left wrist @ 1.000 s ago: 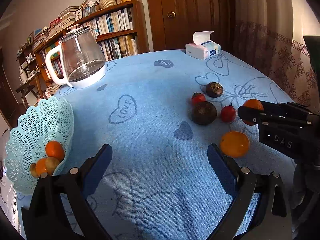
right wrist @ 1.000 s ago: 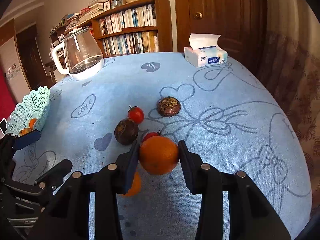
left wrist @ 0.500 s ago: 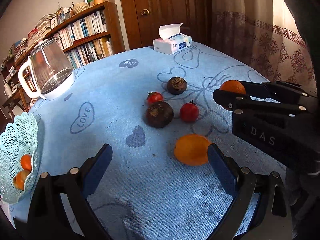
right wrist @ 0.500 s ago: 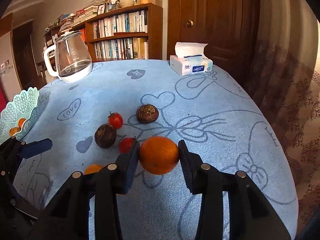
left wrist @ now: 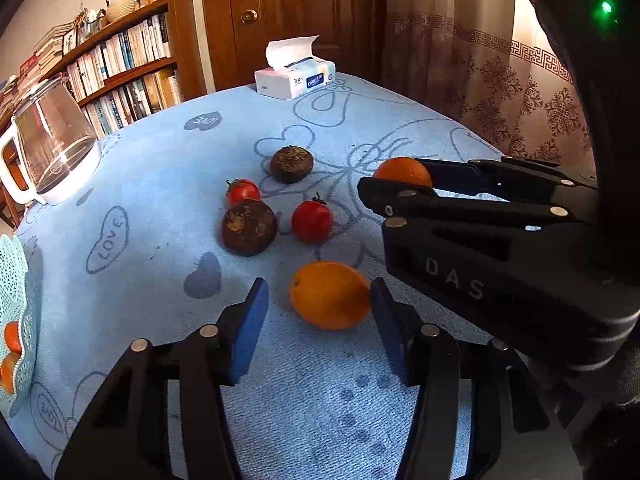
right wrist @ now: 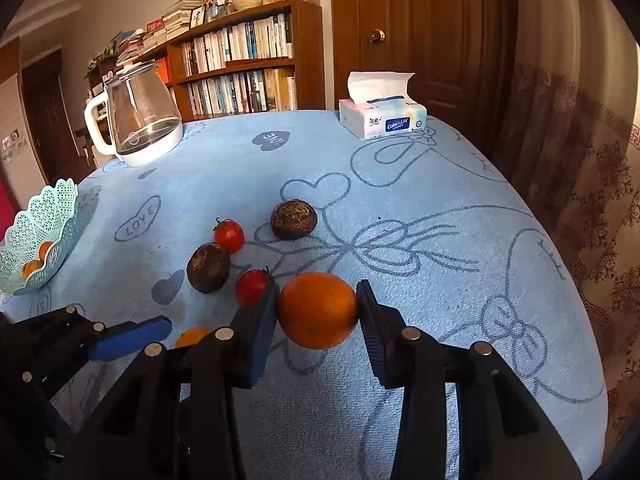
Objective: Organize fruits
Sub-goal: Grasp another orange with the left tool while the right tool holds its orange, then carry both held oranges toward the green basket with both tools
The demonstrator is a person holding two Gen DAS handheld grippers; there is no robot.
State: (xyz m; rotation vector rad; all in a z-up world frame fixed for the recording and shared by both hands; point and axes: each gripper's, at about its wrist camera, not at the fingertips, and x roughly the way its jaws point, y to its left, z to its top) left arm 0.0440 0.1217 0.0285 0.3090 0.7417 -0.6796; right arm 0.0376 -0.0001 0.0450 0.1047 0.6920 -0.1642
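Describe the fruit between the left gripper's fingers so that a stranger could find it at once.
On the blue tablecloth, the loose fruits cluster mid-table. Nearest the viewer, between the open left gripper, lies the yellow-orange fruit: the only orange-coloured one on the cloth, its neighbours being red or dark brown.

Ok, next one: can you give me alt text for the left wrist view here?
The open left gripper brackets a yellow-orange fruit lying on the blue tablecloth, not gripping it. Beyond lie two red tomatoes and two dark brown fruits. At right, the right gripper holds an orange.
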